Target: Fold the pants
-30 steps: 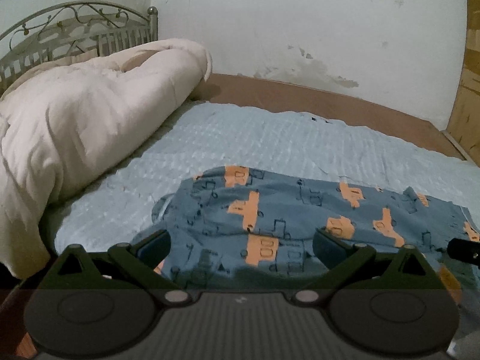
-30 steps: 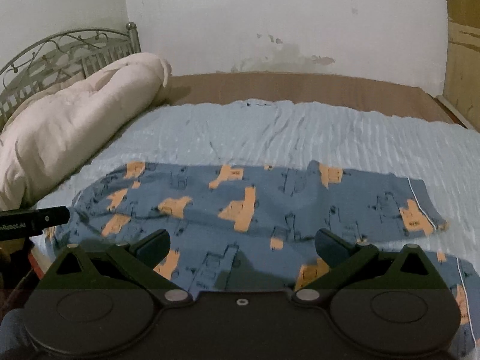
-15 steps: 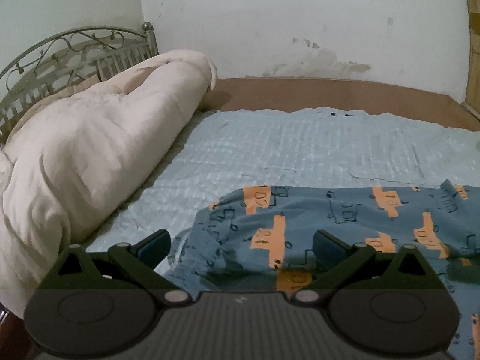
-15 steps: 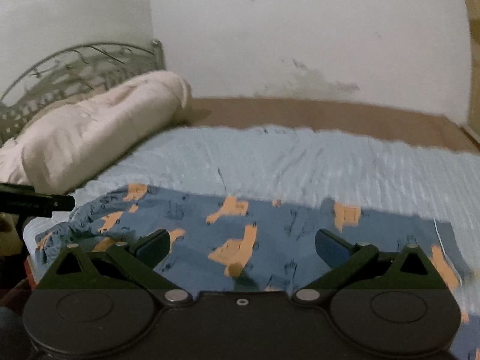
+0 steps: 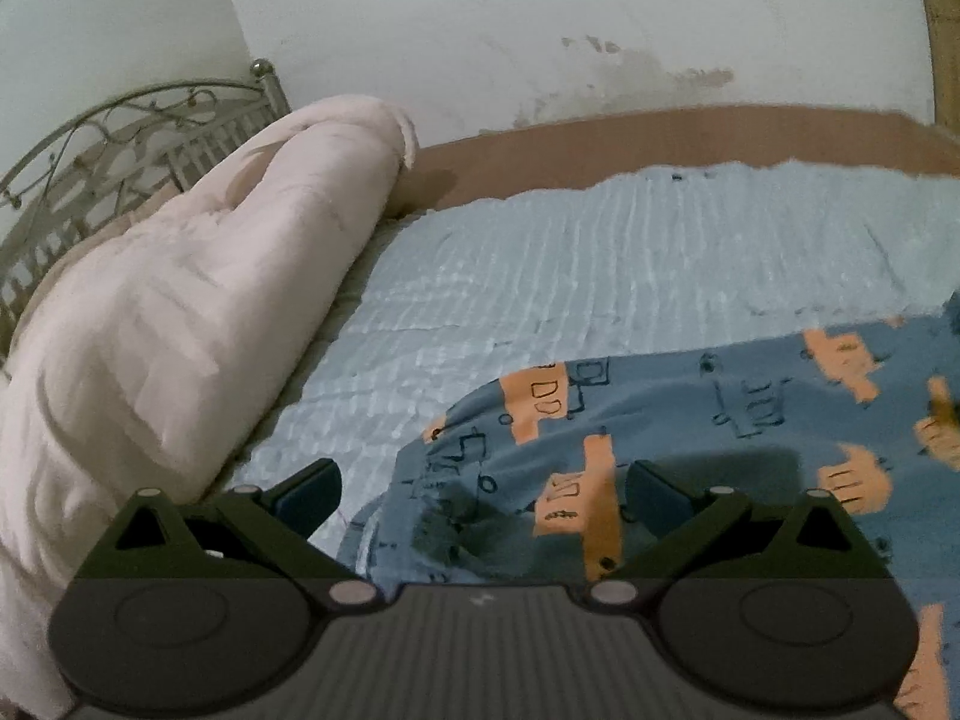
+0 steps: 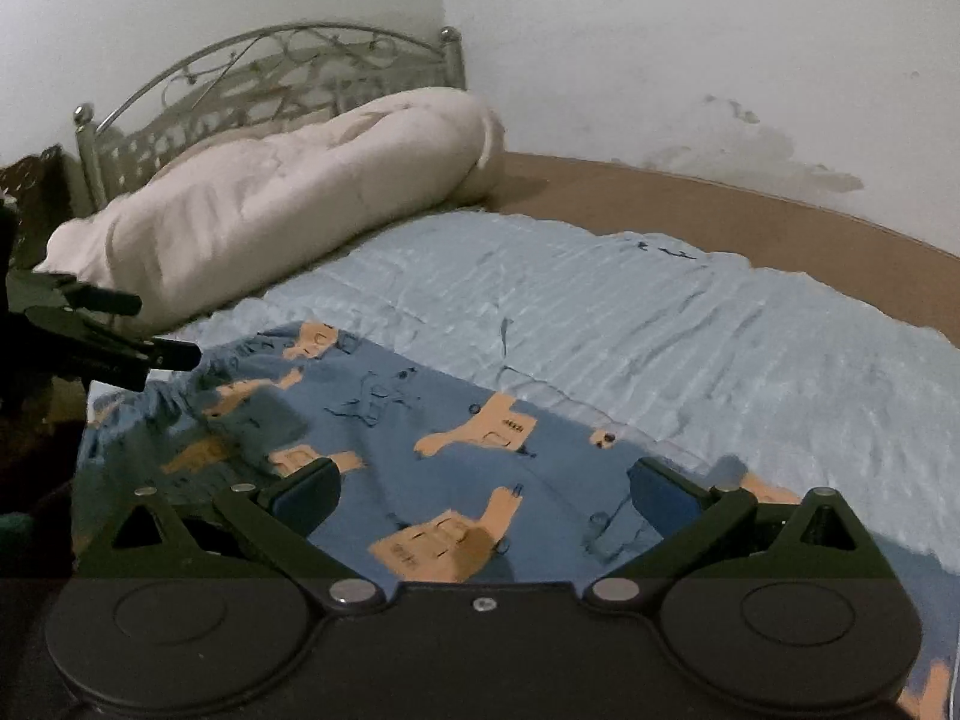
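- The pants, blue with orange truck shapes printed on them, lie spread out on the bed's light blue cover, along the near edge of the bed.
- The left tool hangs over the bunched end of the pants nearest the headboard side; its two fingers stand wide apart with nothing between them.
- The right tool hangs over the flat middle stretch of the pants, fingers also spread wide and holding nothing.
- In the right tool's view, the left tool shows at the far left, its tip just at the rumpled end of the pants; whether it touches the cloth I cannot tell.
- A rolled cream quilt lies across the head end of the bed, against the metal headboard.
- The brown mattress shows bare along the far edge, by the stained white wall.
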Motion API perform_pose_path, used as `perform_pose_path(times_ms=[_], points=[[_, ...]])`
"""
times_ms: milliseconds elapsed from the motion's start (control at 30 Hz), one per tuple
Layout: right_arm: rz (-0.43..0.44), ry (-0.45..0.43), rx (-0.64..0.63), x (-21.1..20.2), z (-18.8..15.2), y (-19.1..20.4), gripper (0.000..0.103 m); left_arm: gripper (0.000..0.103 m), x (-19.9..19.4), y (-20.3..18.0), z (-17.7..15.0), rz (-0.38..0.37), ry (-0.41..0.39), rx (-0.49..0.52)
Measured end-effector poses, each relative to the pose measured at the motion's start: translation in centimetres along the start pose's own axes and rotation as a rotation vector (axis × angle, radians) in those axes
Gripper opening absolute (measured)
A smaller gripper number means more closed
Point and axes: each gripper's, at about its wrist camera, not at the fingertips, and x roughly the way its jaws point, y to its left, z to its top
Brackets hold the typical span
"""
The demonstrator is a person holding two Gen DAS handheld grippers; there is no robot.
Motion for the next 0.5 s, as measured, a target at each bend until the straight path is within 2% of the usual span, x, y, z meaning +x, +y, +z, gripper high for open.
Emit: perform_pose_path(times_ms=[100,300,400,500], points=[[0.017,0.025,-0.035,2.1,0.3,-1.1,0.102,0.103,2.0,0.0,0.4,-0.038,0.006,0.049],[0.056,0.119,-0.177,5.7,1.3,-2.3,0.102,0.103,6.0,2.9,1.9,-0.271,-0.087,0.100],[0.102,0.141,-0.170,6.7,1.5,-3.0,0.102,0.103,7.9,3.5,3.2,-0.305,-0.098,0.112],[0.108,0.153,-0.178,7.8,1.9,-3.4,0.102,0.103,9.9,3.2,4.5,-0.343,-0.092,0.139]])
